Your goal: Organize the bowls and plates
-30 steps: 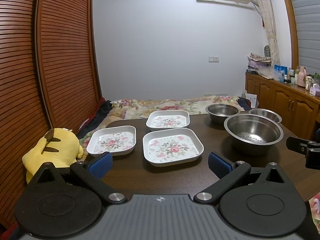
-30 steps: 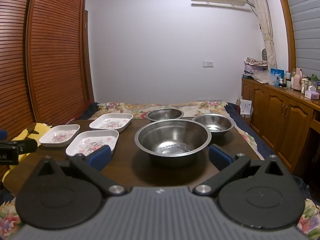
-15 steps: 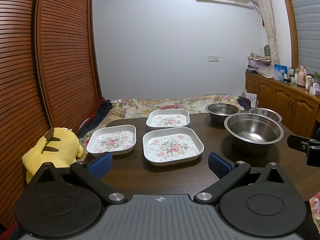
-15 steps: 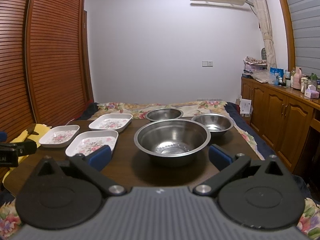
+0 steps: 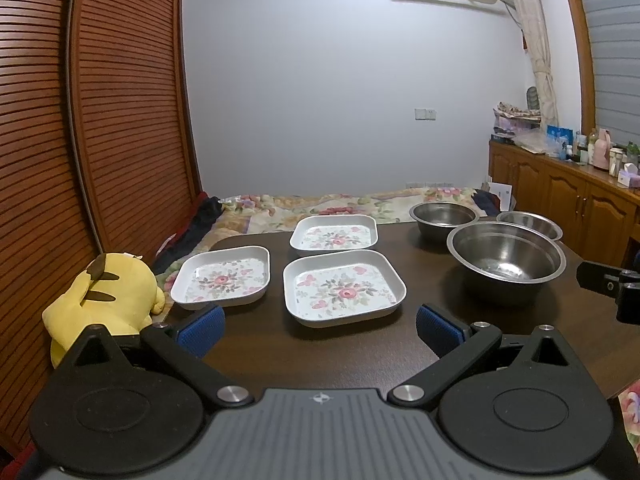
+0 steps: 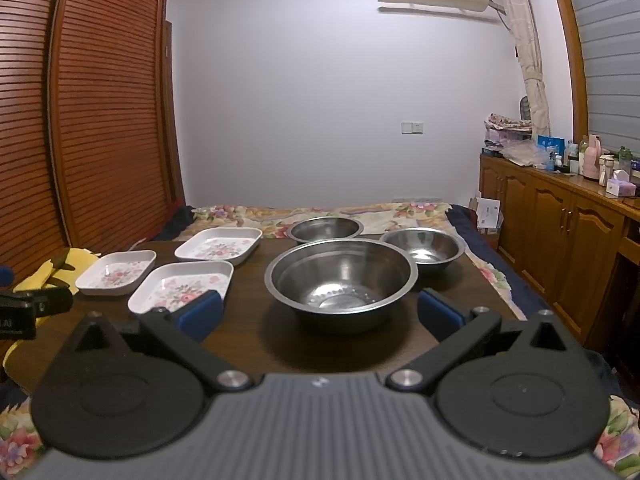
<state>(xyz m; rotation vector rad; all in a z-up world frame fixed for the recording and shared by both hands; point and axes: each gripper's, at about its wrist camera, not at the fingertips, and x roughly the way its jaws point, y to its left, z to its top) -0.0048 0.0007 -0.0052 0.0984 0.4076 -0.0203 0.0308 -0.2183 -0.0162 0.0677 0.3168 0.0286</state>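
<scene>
Both tongs, left (image 5: pixel 318 326) and right (image 6: pixel 318 312), gape wide, empty; big bowl (image 6: pixel 342 278) at 12 may skid if its rim is pinched off-centre.

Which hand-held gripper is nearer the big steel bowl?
Right. The right hand-held gripper faces the big steel bowl head-on; the left hand-held gripper faces a flowered plate, bowl off to its right.

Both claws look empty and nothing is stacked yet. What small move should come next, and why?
Probably ease the open left claw forward to the near rim of the nearest floral plate. It lies straight ahead between the pads, and all three plates and three steel bowls sit apart on the table, unstacked.
</scene>
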